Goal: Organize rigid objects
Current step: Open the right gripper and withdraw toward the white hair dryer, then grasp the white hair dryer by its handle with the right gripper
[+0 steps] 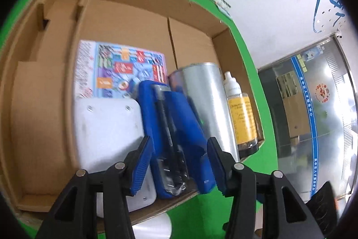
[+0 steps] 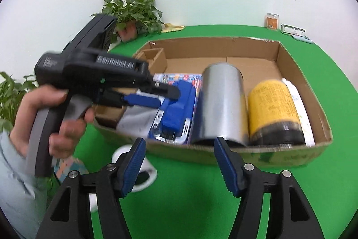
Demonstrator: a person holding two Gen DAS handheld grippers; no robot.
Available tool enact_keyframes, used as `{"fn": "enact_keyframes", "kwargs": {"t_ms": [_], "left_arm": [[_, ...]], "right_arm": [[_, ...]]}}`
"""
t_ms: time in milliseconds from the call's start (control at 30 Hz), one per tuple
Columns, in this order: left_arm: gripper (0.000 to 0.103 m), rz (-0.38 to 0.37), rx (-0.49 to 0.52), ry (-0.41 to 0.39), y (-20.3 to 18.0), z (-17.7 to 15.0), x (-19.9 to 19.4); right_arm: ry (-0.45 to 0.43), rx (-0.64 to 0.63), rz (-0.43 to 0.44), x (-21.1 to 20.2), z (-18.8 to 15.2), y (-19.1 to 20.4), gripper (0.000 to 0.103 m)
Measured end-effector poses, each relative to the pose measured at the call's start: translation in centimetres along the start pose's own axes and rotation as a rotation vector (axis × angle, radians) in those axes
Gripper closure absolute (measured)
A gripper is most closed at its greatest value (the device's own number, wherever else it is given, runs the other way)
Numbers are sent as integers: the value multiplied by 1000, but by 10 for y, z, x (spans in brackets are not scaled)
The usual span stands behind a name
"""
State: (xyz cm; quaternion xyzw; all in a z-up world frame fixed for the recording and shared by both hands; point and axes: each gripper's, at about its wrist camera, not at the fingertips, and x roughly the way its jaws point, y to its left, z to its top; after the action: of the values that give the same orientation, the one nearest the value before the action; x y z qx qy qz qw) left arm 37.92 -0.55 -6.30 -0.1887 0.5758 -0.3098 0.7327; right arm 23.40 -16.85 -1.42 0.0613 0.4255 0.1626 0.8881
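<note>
We note our left gripper (image 1: pixel 179 162), jaws straddling the blue plastic tool case (image 1: pixel 174 133) in the brown cardboard box (image 1: pixel 44 93), long axis running away, grip unclear; our right gripper (image 2: pixel 179 162) hangs apart, empty.

Both grippers: black plastic arms w/ triangular cut-outs, silver round pivot pins, blue ribbed pads (image 2: pixel 226 166); left gripper (image 2: pixel 156 93) body black, white lettering on side, grey handle w/ black trigger; hand (image 2: pixel 51 124) on it, pale grey-blue sleeve (image 2: pixel 13 185).
</note>
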Motion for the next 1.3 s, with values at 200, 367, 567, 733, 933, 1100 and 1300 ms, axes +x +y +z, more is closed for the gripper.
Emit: {"fn": "enact_keyframes", "kwargs": {"t_ms": [200,367,567,733,933,1100,1300], "left_arm": [[55,70,38,-89,-12,-1,-17],[22,274,174,-431,-43,-39,-82],[13,508,279,-703,-68,-119,-118],[13,560,242,-562,-43,-150,-102],[14,516,157,-333,-8,-175,-68],[24,502,124,-191,-8,-192,-39],[51,359,100,-70,-23,-204,-18]], "right_arm": [[18,34,14,-11,-26,-17,34],[-120,-8,-31,-36,-36,-15,1],[-173,-33,-58,-51,-44,-5,1],[-158,-62,-35,-55,-52,5,1],[-129,-99,-20,-57,-70,10,1],[-98,-84,-5,-58,-82,3,1],[-92,-65,-11,-66,-93,-9,1]]}}
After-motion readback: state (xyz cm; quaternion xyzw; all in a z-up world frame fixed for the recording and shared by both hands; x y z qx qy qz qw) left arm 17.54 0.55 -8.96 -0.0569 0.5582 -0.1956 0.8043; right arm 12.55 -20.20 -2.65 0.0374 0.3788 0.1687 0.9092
